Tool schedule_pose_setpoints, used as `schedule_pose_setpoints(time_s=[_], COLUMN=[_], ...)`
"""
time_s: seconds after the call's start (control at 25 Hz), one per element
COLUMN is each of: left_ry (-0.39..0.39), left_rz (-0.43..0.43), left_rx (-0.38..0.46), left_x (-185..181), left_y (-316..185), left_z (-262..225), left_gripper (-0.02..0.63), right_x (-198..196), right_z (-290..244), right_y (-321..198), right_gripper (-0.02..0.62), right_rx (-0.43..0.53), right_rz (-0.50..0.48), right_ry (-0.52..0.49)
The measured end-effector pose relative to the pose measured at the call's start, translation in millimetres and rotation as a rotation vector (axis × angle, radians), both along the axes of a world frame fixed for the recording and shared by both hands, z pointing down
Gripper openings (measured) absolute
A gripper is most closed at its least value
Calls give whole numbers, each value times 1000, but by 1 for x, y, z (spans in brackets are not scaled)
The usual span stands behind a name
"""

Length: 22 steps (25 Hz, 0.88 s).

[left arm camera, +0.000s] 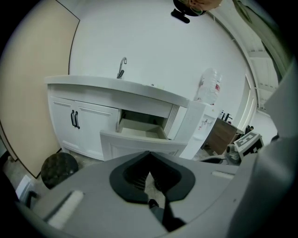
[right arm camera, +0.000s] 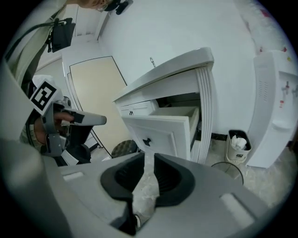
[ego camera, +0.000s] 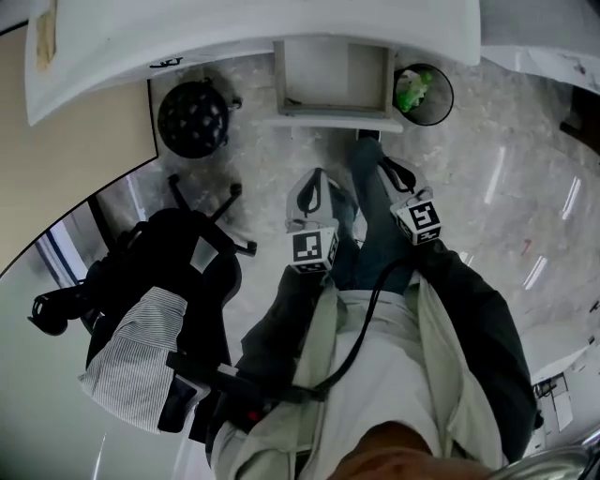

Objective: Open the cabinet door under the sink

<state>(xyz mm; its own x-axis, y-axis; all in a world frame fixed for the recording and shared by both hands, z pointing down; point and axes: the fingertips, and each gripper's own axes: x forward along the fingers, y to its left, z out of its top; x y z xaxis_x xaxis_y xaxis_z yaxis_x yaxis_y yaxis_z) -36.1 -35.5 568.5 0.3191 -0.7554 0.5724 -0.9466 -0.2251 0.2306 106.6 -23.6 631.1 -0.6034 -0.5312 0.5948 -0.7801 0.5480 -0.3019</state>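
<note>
A: Status on the cabinet door [right arm camera: 158,135]?
B: Looks done. It's standing out frm the counter [right arm camera: 177,65], far centre, w/ the inside showing. Twin doors [left arm camera: 93,125] to its left are shut.
A: Grippers?
B: Left gripper [left arm camera: 149,155] jaws together, empty. Right gripper [right arm camera: 148,155] jaws a slit apart, empty too. Both well clear of it. Nothing left, I reckon.

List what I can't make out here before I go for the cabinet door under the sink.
Cabinet doors: hidden under the countertop in the head view; tiny in the right gripper view.
Sink basin: hidden behind the counter edge in the left gripper view; only the faucet shows.
Bottle label: too small to read, left gripper view.
Cabinet below the open drawer: hidden by the left hand-held gripper's own body, left gripper view.
</note>
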Motion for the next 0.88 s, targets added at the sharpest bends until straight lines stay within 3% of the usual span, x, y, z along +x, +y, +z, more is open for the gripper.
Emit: schedule_pose_setpoints(time_s=[0.36,0.52,0.68,0.88], left_ry=[17,24,19,15], left_rz=[-33,-1,48,79], left_rx=[51,95,147,125], left_x=[-52,-45,-35,-34], left_y=[37,53,63,88], left_z=[-70,-106,-134,-140], left_gripper=[6,6,6,6], right_x=[-22,-17,-20,-21], right_z=[-56,-86,-130,-171], right_y=[2,21,35,71], right_gripper=[57,35,25,21], right_rx=[42,36,95,153], right_rz=[36,46,45,46], right_ry=[-7,-16,-48,-72])
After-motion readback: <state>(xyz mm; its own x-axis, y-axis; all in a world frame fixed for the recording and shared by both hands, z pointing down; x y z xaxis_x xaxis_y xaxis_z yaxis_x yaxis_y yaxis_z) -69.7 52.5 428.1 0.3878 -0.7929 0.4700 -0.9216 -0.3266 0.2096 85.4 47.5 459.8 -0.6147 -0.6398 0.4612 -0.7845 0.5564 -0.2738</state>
